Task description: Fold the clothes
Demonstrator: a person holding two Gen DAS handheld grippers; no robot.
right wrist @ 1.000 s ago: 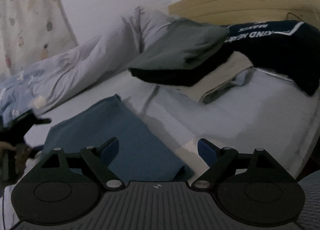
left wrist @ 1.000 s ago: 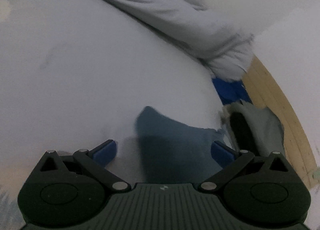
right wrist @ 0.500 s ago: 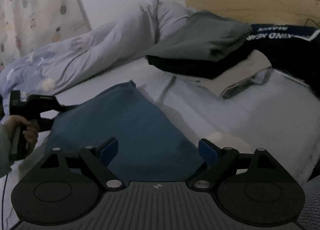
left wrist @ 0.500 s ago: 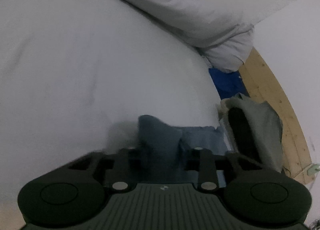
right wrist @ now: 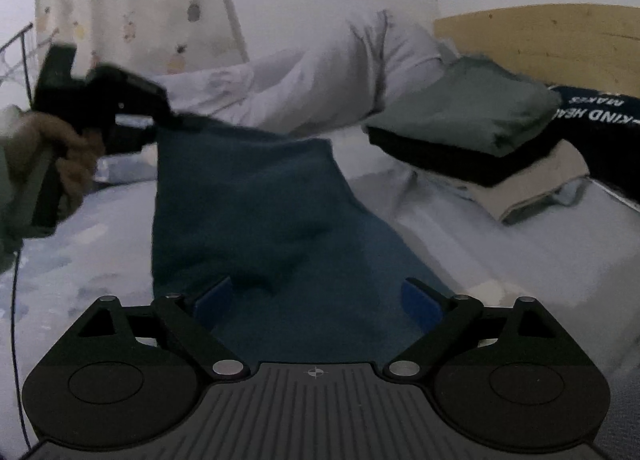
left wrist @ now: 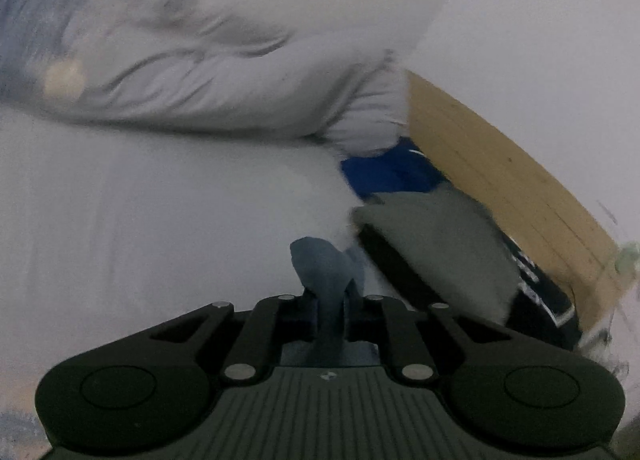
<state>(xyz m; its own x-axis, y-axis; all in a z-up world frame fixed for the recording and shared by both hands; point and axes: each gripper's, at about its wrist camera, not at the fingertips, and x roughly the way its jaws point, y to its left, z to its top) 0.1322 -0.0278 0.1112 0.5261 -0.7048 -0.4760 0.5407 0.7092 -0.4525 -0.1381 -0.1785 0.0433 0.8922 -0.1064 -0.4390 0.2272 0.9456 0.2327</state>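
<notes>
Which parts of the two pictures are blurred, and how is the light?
Left wrist view: dim, bluish light; the quilt at top left is smeared by motion, while the left gripper, shut on the blue cloth, is sharp. Right wrist view: equally dim; the hand is blurred, the cloth soft.

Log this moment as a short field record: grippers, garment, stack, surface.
left gripper: shut on the blue cloth, holding one corner raised
right gripper: open, fingers either side of the cloth's near edge
blue cloth: far corner lifted, near part on the bed
folded stack: grey-green piece on top, by the wooden headboard
pillow: at the bed's far side
</notes>
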